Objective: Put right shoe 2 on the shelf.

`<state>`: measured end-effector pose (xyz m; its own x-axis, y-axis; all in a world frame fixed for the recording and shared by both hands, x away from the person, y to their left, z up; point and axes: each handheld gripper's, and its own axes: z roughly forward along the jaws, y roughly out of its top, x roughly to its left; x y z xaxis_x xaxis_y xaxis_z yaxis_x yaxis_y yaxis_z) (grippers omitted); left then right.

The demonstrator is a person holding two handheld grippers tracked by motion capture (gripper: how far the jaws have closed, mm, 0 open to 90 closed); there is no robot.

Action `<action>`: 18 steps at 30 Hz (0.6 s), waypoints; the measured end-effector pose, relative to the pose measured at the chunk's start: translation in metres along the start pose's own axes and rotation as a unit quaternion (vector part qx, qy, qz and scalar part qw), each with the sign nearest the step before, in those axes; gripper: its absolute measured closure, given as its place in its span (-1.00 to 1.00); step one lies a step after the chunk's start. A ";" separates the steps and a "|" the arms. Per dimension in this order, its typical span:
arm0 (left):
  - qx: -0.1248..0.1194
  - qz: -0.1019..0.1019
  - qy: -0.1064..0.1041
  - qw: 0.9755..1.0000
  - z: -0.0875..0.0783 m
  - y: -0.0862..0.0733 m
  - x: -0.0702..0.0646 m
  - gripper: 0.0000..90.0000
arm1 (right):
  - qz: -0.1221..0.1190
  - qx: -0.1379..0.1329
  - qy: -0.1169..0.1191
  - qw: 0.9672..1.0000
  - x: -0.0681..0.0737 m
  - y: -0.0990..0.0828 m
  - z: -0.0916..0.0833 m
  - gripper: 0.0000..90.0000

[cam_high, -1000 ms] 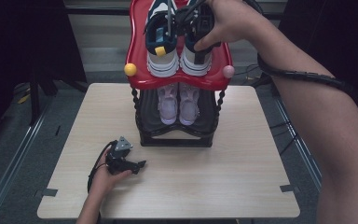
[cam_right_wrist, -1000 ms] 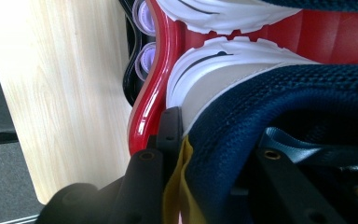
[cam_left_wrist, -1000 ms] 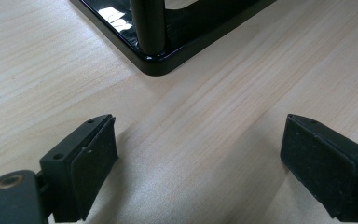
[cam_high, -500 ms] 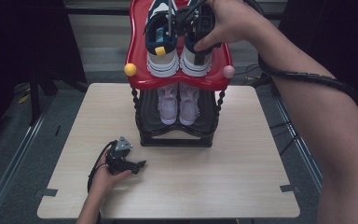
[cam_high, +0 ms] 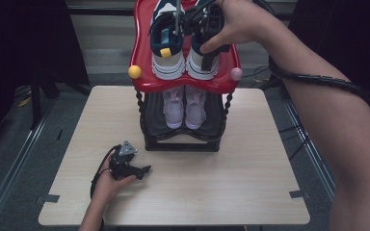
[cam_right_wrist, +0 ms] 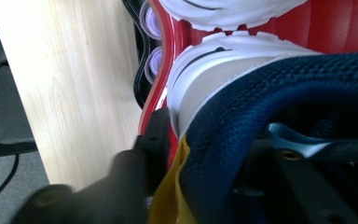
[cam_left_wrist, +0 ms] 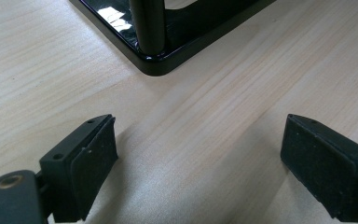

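1. Right gripper [cam_high: 185,21] up at the red top shelf [cam_high: 144,79] of a shoe rack, jaws just opening around the heel collar of the left navy-and-white sneaker [cam_high: 167,53]; seemingly no longer pinching it, though too close to be sure.
2. Second sneaker [cam_high: 203,62] just beside the first.
3. Lilac pair [cam_high: 185,106] on the lower shelf.
4. Left gripper [cam_high: 142,169] resting on the wooden table [cam_high: 250,187], jaws wide apart, nothing between.

The table [cam_high: 250,192] is bare all around the black rack [cam_high: 180,142]. The sneakers [cam_high: 185,53] crowd the red shelf [cam_high: 139,62]. Pink shoes [cam_high: 184,107] block the low shelf.
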<state>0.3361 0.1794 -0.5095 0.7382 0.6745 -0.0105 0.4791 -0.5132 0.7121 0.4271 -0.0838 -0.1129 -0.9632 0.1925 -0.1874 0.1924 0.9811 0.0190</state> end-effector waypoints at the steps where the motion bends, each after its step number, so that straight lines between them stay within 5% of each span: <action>1: 0.000 0.001 0.001 1.000 0.000 0.000 0.000 -0.78 | 0.000 0.000 0.000 1.000 0.000 0.000 0.000 0.20; 3: 0.000 -0.001 0.000 1.000 0.000 0.000 0.000 -0.78 | 0.017 -0.014 0.002 1.000 -0.002 -0.002 -0.002 -0.08; 9: -0.001 -0.001 -0.001 1.000 0.000 0.000 0.000 -0.78 | 0.036 -0.034 0.004 0.999 -0.001 -0.006 -0.012 -0.43; 18: -0.001 -0.001 -0.002 1.000 0.000 0.000 0.000 -0.78 | 0.041 -0.039 0.011 0.998 0.000 -0.015 -0.026 -0.53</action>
<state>0.3361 0.1794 -0.5096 0.7390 0.6736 -0.0138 0.4797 -0.5117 0.7128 0.4189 -0.0982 -0.0881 -0.9489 0.2715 -0.1608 0.2562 0.9604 0.1095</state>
